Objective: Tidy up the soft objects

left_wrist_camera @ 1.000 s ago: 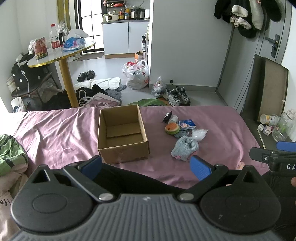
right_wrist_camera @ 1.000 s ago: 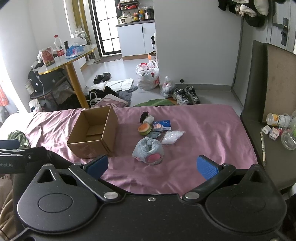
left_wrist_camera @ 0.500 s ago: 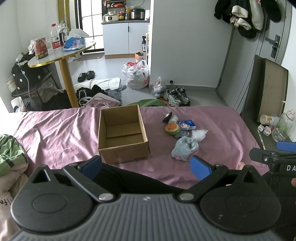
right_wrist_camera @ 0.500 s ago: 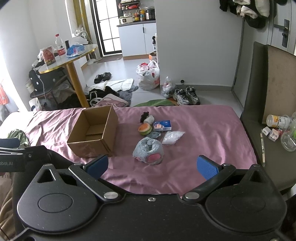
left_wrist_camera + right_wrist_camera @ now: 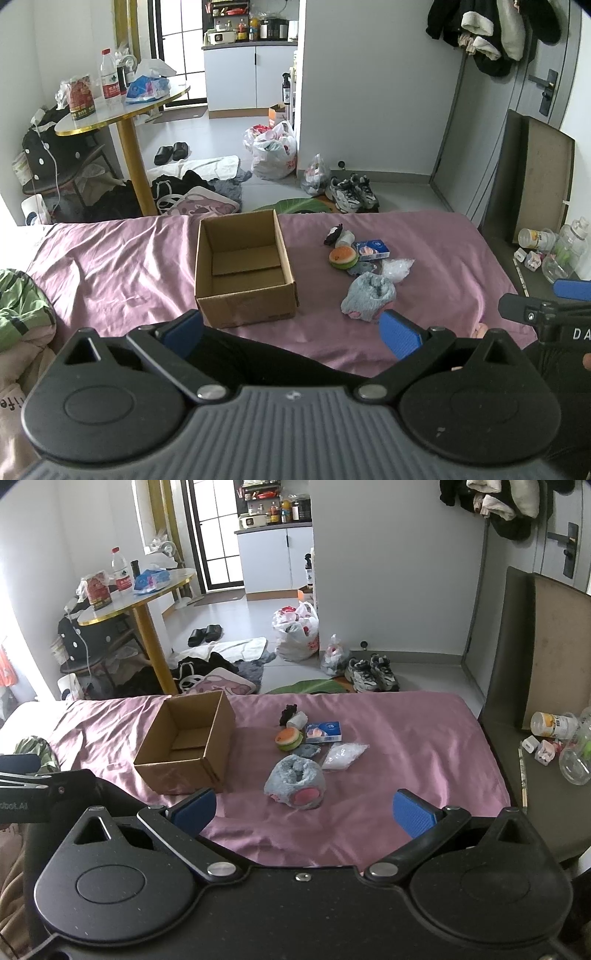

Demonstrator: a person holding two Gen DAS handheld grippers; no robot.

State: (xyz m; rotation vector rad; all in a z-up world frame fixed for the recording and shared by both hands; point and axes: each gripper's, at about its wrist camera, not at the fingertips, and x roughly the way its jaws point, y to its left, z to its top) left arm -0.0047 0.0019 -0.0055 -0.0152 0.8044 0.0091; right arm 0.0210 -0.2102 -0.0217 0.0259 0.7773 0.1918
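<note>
Both the left gripper (image 5: 291, 330) and the right gripper (image 5: 303, 808) hang with fingers spread wide and empty over the near edge of the bed (image 5: 406, 738). An open cardboard box (image 5: 188, 746) sits mid-bed with nothing in it. Just right of it, apart from it, lie a grey plush slipper (image 5: 297, 782), a round sponge toy (image 5: 289, 738), a blue packet (image 5: 325, 732) and a clear bag (image 5: 343, 755).

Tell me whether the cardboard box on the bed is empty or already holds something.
Empty. The open brown cardboard box shows only its bare bottom flaps in both views; the soft items lie outside it.

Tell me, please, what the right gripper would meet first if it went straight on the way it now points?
Most likely the grey plush slipper, which lies centred ahead of the open right gripper on the pink sheet; depth is unclear.
</note>
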